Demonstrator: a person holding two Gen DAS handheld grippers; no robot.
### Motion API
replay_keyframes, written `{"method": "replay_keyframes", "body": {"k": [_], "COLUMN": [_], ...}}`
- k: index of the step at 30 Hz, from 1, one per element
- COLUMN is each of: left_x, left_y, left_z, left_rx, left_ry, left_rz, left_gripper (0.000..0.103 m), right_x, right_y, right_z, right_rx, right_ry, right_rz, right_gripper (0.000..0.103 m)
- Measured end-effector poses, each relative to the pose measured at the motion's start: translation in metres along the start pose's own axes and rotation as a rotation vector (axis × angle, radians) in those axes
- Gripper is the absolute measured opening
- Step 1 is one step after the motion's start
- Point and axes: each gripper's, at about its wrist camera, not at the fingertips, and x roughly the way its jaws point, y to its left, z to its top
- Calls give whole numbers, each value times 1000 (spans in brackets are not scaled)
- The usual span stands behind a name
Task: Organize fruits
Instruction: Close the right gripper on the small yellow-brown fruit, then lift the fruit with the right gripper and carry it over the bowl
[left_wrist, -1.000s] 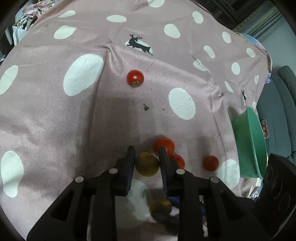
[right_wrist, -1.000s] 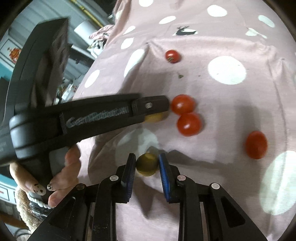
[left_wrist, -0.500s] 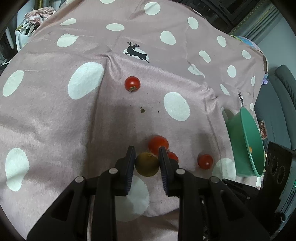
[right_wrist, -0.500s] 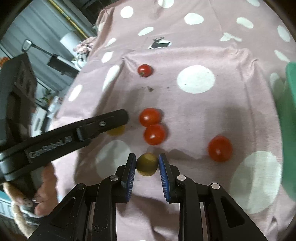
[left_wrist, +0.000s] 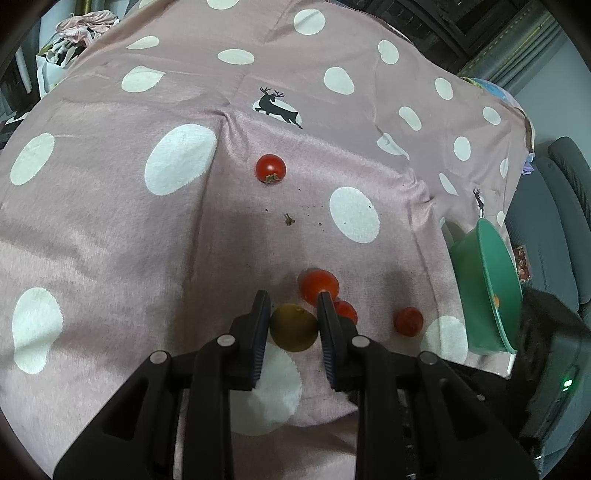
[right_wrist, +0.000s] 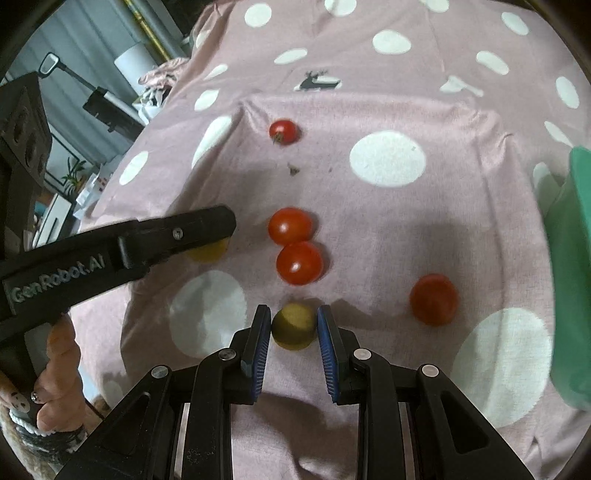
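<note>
My left gripper (left_wrist: 293, 314) is shut on a yellow cherry tomato (left_wrist: 293, 326), held just above the pink dotted cloth (left_wrist: 110, 221). My right gripper (right_wrist: 294, 317) is shut on a second yellow cherry tomato (right_wrist: 294, 325). In the right wrist view the left gripper (right_wrist: 225, 225) reaches in from the left, its yellow tomato (right_wrist: 208, 253) showing under the finger. Two red tomatoes (right_wrist: 290, 226) (right_wrist: 299, 263) lie touching between the grippers. Another red one (right_wrist: 434, 299) lies to the right and one with a stem (right_wrist: 282, 131) lies farther off.
A green bowl (left_wrist: 484, 291) stands at the cloth's right edge, with something small and orange inside; its wall (right_wrist: 576, 258) fills the right wrist view's right side. A loose stem (left_wrist: 288, 220) and crumbs lie mid-cloth. A hand (right_wrist: 59, 362) holds the left gripper. A grey sofa (left_wrist: 561, 221) is beyond the bowl.
Both grippers have drawn back from the cloth with their yellow tomatoes still held. The right wrist view has swung so the green bowl now shows at its right edge.
</note>
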Motion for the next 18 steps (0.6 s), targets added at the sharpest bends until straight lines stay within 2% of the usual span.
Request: {"method": "replay_keyframes", "body": {"k": [5, 12, 18], "left_x": [-1, -3, -19], "left_y": [0, -1, -8], "left_z": [-1, -1, -2], "left_rx": [-2, -5, 2], "left_ry": [-1, -11, -77], "left_rz": [0, -7, -36], "left_gripper": [26, 26, 26], "right_x": [5, 5, -11], "right_y": [10, 6, 0], "right_z": [0, 0, 0], "right_rx": [-41, -28, -7], "right_ry": [-5, -7, -52], "right_rz": [-35, -33, -32], "right_gripper": [27, 27, 27]}}
